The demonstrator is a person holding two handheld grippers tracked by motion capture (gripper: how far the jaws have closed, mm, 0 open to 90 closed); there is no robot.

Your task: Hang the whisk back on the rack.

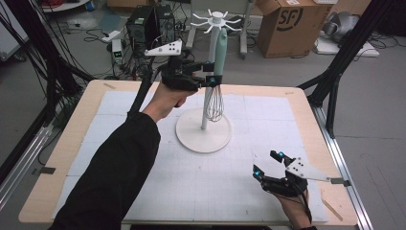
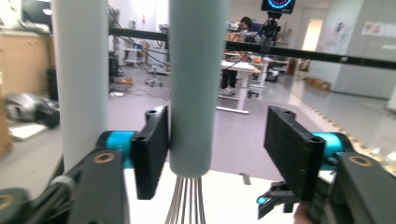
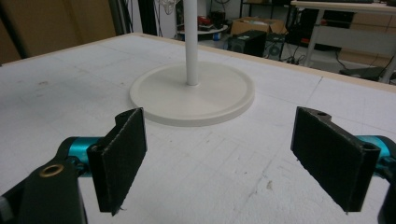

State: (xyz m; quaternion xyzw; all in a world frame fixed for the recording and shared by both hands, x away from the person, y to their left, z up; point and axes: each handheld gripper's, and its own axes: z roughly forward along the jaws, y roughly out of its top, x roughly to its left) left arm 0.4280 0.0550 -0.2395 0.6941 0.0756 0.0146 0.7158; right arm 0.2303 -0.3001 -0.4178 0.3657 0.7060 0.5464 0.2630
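Resting low at 5 o'clock on the white mat (image 1: 191, 191), right gripper (image 1: 269, 164) with jaws spread wide, nothing between them, pointed toward the round stand base (image 1: 203, 136) near table centre. Raised at 12 o'clock beyond that base, left gripper (image 1: 205, 74) set around the pale green handle of the whisk (image 1: 218, 62), jaws parted: one pad touching the handle, the other well clear in the left gripper view. Hanging upright just beside the white pole (image 1: 210, 81), whisk wires (image 1: 214, 103) pointing down; hook contact at the top rack (image 1: 215, 21) apparently made, not clearly resolved.
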